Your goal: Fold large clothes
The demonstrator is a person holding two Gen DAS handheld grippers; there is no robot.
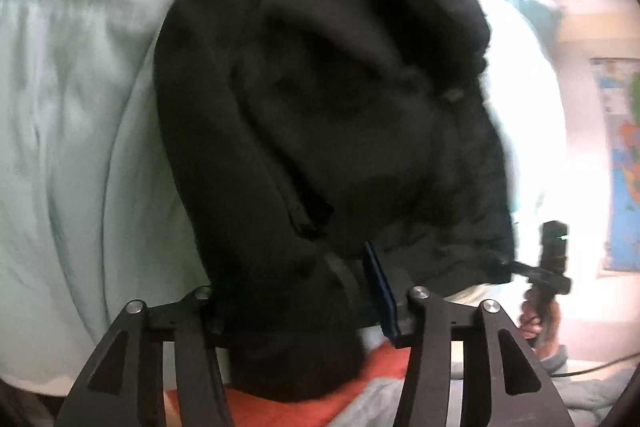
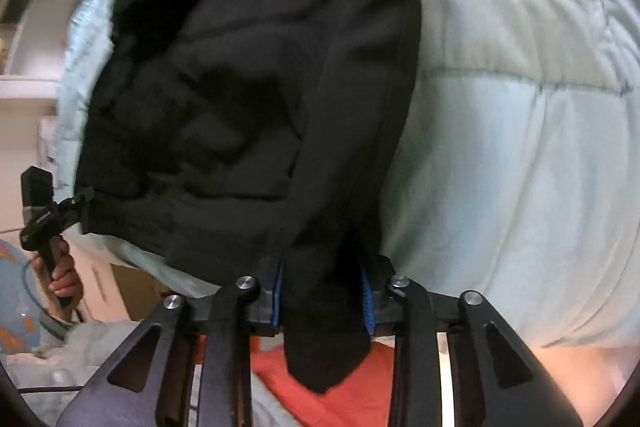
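A black padded jacket (image 1: 328, 107) lies spread over a pale mint quilt (image 1: 72, 131). My left gripper (image 1: 304, 307) is shut on the jacket's near hem, with black cloth bunched between its blue-padded fingers (image 1: 380, 287). My right gripper (image 2: 324, 299) is shut on another part of the hem, and a black flap hangs down between its blue pads (image 2: 366, 301). The jacket (image 2: 240, 99) fills the middle of the right wrist view. Each view shows the other gripper at the jacket's far corner: the right one (image 1: 532, 271), the left one (image 2: 68, 207).
The mint quilt (image 2: 520, 147) covers the bed on both sides of the jacket. An orange cloth (image 2: 348, 395) and grey cloth (image 1: 372, 403) lie below the grippers. A wall map (image 1: 624, 163) hangs at right. White furniture (image 2: 24, 87) stands at left.
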